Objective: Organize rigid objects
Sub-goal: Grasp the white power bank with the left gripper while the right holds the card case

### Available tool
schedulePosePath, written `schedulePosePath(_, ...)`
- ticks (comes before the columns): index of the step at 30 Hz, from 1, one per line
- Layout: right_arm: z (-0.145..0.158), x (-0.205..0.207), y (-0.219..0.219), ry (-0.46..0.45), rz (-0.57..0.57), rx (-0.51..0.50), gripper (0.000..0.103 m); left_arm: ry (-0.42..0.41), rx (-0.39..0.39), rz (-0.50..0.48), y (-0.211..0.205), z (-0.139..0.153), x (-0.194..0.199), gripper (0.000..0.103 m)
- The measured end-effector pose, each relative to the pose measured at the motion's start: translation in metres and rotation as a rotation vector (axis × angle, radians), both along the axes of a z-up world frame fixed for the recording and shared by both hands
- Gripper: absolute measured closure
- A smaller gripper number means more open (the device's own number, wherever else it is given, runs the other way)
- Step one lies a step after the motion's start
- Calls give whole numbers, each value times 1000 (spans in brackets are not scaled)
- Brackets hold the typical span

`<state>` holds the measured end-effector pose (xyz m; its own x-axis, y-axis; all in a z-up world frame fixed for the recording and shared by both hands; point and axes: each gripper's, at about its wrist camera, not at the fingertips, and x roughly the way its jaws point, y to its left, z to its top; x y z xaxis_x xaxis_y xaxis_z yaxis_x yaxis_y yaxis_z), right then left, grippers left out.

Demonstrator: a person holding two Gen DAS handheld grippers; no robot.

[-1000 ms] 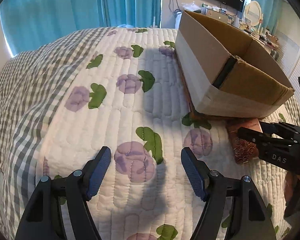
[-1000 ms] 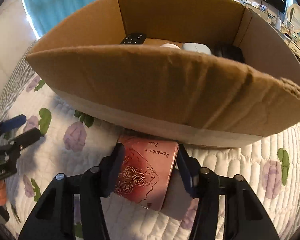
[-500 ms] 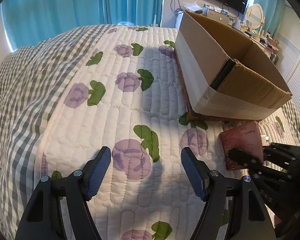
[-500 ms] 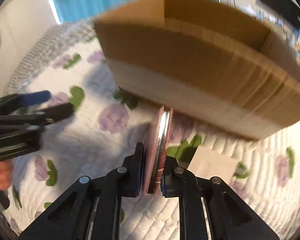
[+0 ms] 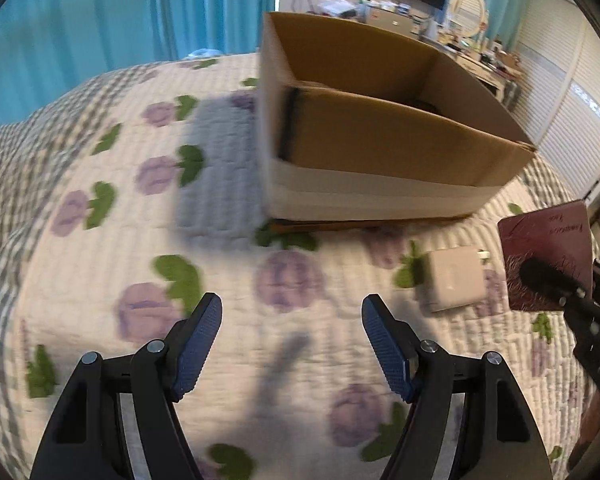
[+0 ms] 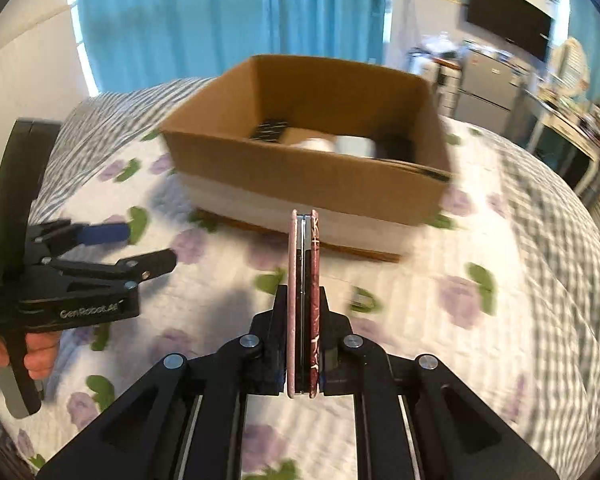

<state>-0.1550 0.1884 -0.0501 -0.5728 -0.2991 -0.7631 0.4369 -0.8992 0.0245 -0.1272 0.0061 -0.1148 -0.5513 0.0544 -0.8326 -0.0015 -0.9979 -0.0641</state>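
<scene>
My right gripper [image 6: 303, 300] is shut on a flat pink rose-patterned case [image 6: 304, 280], held on edge above the quilt in front of the cardboard box [image 6: 312, 184]. The case [image 5: 548, 256] and right gripper [image 5: 548, 280] show at the right of the left wrist view. The box [image 5: 380, 152] holds a black remote [image 6: 270, 130] and white and dark items. A flat white rectangular object [image 5: 454, 278] lies on the quilt where the case lay. My left gripper [image 5: 292, 344] is open and empty above the quilt; it also shows in the right wrist view [image 6: 132, 248].
The bed has a white quilt [image 5: 140, 240] with purple flowers and a grey checked border. Teal curtains [image 6: 220, 20] hang behind. A desk, cabinets and a wall TV [image 6: 508, 24] stand at the far right, off the bed.
My right gripper closed on the pink case, turned it on edge and lifted it back from the box, uncovering the white object. My left gripper swung right toward the box, still open.
</scene>
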Motion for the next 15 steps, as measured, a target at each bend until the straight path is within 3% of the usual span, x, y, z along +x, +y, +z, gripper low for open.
schedulePosePath(7, -10, -21, 57, -40, -135, 11, 93, -24, 30, -72, 45, -7, -9, 28)
schedulePosePath(15, -30, -30, 77, -66, -155, -1, 93, -68, 85, -146, 92, -19, -25, 28)
